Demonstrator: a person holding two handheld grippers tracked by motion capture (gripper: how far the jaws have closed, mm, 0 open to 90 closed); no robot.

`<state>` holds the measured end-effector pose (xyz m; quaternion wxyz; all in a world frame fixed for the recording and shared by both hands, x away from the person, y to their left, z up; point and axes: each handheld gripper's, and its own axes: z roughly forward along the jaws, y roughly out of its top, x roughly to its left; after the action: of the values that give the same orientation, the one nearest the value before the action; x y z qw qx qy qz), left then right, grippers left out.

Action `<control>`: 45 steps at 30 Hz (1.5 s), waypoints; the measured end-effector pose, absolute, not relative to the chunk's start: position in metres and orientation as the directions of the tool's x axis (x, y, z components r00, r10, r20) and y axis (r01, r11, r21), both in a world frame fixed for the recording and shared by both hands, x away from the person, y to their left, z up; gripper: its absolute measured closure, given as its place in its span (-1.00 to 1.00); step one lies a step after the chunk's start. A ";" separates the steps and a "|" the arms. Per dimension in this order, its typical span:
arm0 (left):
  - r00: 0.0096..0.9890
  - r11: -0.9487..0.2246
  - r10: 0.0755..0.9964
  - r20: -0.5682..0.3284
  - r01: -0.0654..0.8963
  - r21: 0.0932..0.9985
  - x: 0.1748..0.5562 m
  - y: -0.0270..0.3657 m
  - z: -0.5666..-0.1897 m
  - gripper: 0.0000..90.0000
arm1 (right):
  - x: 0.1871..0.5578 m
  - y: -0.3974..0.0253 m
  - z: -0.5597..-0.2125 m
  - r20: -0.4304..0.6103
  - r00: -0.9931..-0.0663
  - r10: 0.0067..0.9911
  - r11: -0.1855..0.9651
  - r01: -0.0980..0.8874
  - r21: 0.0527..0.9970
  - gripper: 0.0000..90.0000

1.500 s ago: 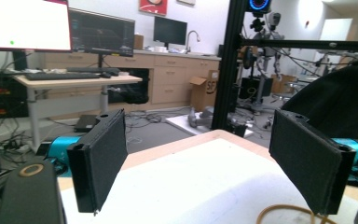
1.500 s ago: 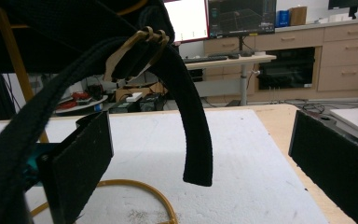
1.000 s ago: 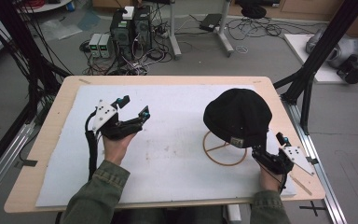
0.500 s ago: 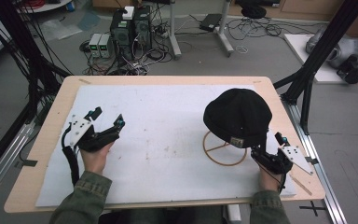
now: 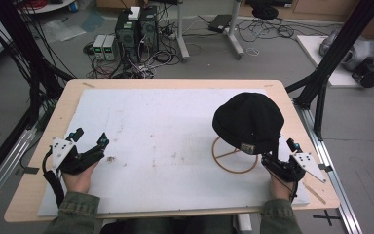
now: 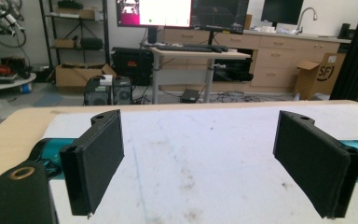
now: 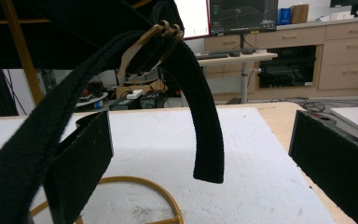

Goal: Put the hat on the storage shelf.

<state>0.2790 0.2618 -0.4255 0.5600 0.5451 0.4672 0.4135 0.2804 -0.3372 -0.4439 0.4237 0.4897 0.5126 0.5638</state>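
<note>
Your right gripper (image 5: 278, 157) stood open just beside the black cap (image 5: 248, 122) on its wire stand (image 5: 234, 157) near the table's right edge. The cap was likely soft and light, so the dangling strap (image 7: 205, 126) offered the hold.

A lab or workshop: computer towers (image 5: 136, 29) and tangled cables (image 5: 268, 29) on the grey floor at the frame's top, monitors (image 6: 182, 13) on a desk, shelving (image 6: 74, 37) at upper left.

The left tool (image 5: 88, 143) has drawn back toward the table's near left edge (image 5: 24, 195).
</note>
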 end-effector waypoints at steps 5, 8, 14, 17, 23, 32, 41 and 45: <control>0.181 0.040 0.982 -0.050 0.061 0.997 0.274 0.268 -0.432 -0.65 | 0.280 -0.338 -0.444 0.127 -0.158 0.979 -0.124 0.023 0.992 -0.88; 0.145 0.022 0.989 -0.033 0.075 0.997 0.271 0.272 -0.437 -0.65 | 0.281 -0.338 -0.444 0.125 -0.161 0.979 -0.122 0.025 0.992 -0.88; 0.099 0.041 0.994 -0.053 0.118 0.992 0.269 0.278 -0.441 -0.65 | 0.282 -0.338 -0.444 0.127 -0.165 0.978 -0.124 0.026 0.992 -0.88; 0.103 0.040 0.993 -0.053 0.127 0.991 0.269 0.278 -0.441 -0.64 | 0.282 -0.338 -0.445 0.129 -0.168 0.977 -0.126 0.028 0.992 -0.88; 0.109 0.047 0.992 -0.061 0.134 0.990 0.271 0.279 -0.442 -0.64 | 0.282 -0.338 -0.444 0.126 -0.167 0.978 -0.123 0.026 0.992 -0.88; 0.100 0.058 0.992 -0.072 0.139 0.989 0.271 0.278 -0.441 -0.60 | 0.279 -0.341 -0.444 0.129 -0.160 0.979 -0.127 0.023 0.992 -0.88; 0.118 0.060 0.990 -0.079 0.157 0.986 0.272 0.278 -0.441 -0.62 | 0.279 -0.341 -0.444 0.132 -0.165 0.977 -0.129 0.031 0.991 -0.88; 0.125 0.059 0.989 -0.079 0.161 0.985 0.272 0.277 -0.442 -0.62 | 0.279 -0.341 -0.444 0.129 -0.164 0.978 -0.126 0.027 0.992 -0.88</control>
<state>0.2725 0.2772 -0.4415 0.5080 0.5518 0.5208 0.4077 0.2794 -0.3413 -0.4445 0.4196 0.4921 0.5108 0.5665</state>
